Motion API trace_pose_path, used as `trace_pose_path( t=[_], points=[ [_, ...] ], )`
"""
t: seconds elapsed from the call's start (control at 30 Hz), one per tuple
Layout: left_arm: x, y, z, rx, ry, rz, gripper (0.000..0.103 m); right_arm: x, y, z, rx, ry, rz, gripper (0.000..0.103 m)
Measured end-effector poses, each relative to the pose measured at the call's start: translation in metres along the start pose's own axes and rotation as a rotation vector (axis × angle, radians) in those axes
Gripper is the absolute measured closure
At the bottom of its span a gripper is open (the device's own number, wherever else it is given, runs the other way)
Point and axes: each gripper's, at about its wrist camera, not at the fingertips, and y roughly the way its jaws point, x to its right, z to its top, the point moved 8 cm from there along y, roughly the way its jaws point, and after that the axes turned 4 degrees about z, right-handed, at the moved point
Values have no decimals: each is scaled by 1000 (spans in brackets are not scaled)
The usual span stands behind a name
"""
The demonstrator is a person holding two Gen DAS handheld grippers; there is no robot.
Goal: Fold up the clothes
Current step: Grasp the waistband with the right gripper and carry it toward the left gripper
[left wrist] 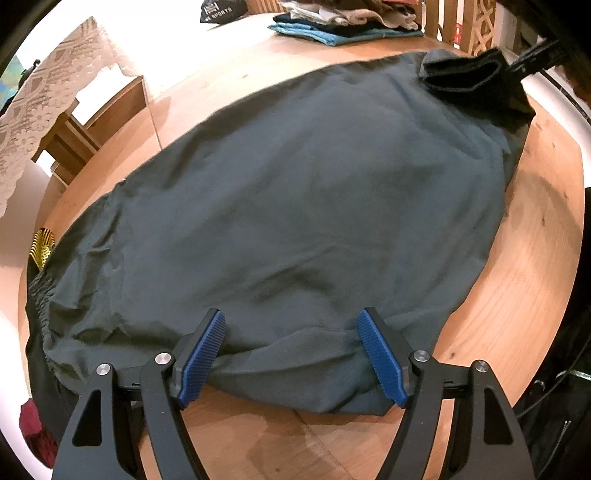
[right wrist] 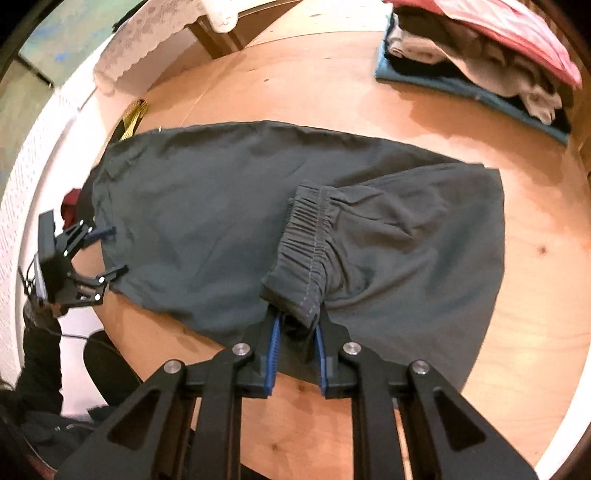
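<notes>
Dark grey trousers (left wrist: 295, 206) lie spread over the wooden table (left wrist: 517, 295). My left gripper (left wrist: 291, 354) is open, its blue pads on either side of the near fabric edge, which bulges between them. In the right wrist view the trousers (right wrist: 207, 221) lie flat with one end folded back. My right gripper (right wrist: 297, 328) is shut on the elastic cuff (right wrist: 306, 251) and holds it above the cloth. The left gripper (right wrist: 110, 251) shows at the far left, open at the cloth edge. The right gripper (left wrist: 517, 66) with the cuff (left wrist: 458, 74) shows at the top right of the left wrist view.
A stack of folded clothes (right wrist: 480, 59) sits at the far right of the table; it also shows in the left wrist view (left wrist: 343, 22). A yellow item (right wrist: 135, 114) lies at the table's left edge. A lace-covered wooden piece of furniture (left wrist: 55, 110) stands beyond the table.
</notes>
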Motion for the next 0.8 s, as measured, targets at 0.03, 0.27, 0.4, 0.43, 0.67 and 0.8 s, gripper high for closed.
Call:
trace_pose_path(
  t=[0.03, 0.27, 0.4, 0.43, 0.67, 0.8],
  points=[
    [-2, -3, -1, 5, -8, 3, 30, 2, -2, 5, 2, 22, 26, 87],
    [-18, -35, -3, 45, -114, -39, 30, -7, -25, 16, 138, 149, 253, 89],
    [-13, -41, 17, 54, -55, -24, 30, -17, -24, 15, 133, 135, 252, 89],
    [-11, -41, 22, 57, -31, -14, 30, -22, -25, 14, 129, 129, 251, 89],
    [-51, -40, 13, 39, -68, 71, 30, -78, -28, 38, 132, 39, 292, 89],
    [-103, -28, -25, -16, -176, 132, 30, -127, -32, 61, 172, -1, 371, 89]
  ],
)
